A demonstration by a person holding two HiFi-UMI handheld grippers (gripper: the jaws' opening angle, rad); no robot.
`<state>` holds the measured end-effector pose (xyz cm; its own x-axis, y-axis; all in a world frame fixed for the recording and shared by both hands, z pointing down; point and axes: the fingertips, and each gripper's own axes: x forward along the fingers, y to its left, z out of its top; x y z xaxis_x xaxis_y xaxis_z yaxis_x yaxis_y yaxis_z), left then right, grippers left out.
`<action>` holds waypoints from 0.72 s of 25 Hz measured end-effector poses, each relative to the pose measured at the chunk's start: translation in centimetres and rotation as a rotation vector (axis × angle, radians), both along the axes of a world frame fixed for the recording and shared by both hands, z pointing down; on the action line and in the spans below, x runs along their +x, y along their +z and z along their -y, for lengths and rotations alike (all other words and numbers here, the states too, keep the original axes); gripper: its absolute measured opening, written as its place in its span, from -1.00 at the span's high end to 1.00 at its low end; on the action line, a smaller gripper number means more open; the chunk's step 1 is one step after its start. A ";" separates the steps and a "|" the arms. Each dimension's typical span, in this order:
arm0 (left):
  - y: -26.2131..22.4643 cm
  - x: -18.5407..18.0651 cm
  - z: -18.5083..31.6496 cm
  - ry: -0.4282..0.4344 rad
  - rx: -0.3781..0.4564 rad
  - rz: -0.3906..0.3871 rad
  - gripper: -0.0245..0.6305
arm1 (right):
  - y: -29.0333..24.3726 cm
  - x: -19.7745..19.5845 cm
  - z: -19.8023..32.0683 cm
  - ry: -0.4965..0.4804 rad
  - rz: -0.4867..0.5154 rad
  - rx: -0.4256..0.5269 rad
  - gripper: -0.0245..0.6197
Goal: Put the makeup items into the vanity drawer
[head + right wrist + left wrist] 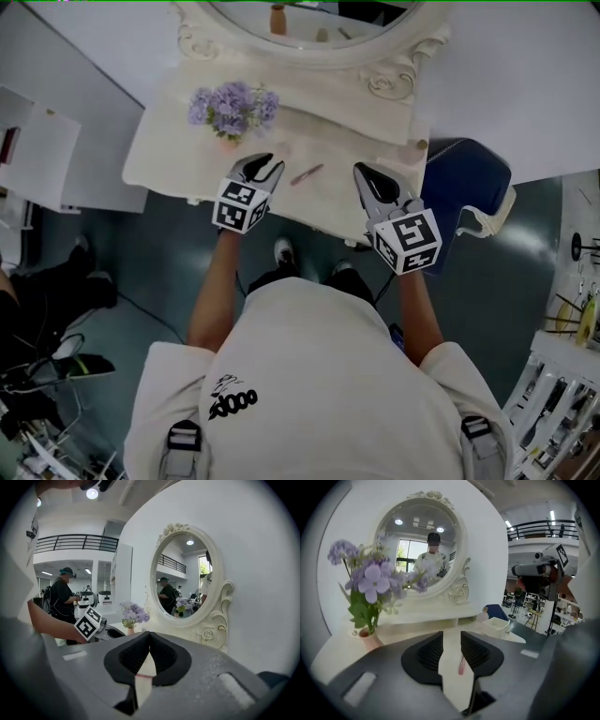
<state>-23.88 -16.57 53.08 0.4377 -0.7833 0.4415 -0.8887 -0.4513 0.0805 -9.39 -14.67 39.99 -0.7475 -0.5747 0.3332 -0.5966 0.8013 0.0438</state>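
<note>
Pink makeup stick (461,665) shows only partly past the open left gripper (451,638); right gripper (150,634) closed, empty

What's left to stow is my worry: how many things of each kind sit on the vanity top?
pink makeup stick: 1
vase of purple flowers: 1
oval mirror: 1
Total on the vanity top: 3
</note>
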 end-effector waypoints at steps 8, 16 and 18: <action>7.9 -1.8 4.3 -0.149 -0.151 0.013 0.29 | 3.5 1.9 1.7 -0.024 -0.040 -0.112 0.91; 11.9 -1.5 6.7 -0.177 -0.225 0.051 0.19 | 5.5 4.9 3.2 0.028 -0.045 -0.157 0.91; 12.5 -1.2 7.0 -0.166 -0.239 0.070 0.20 | 5.5 5.5 3.5 0.051 -0.039 -0.154 0.91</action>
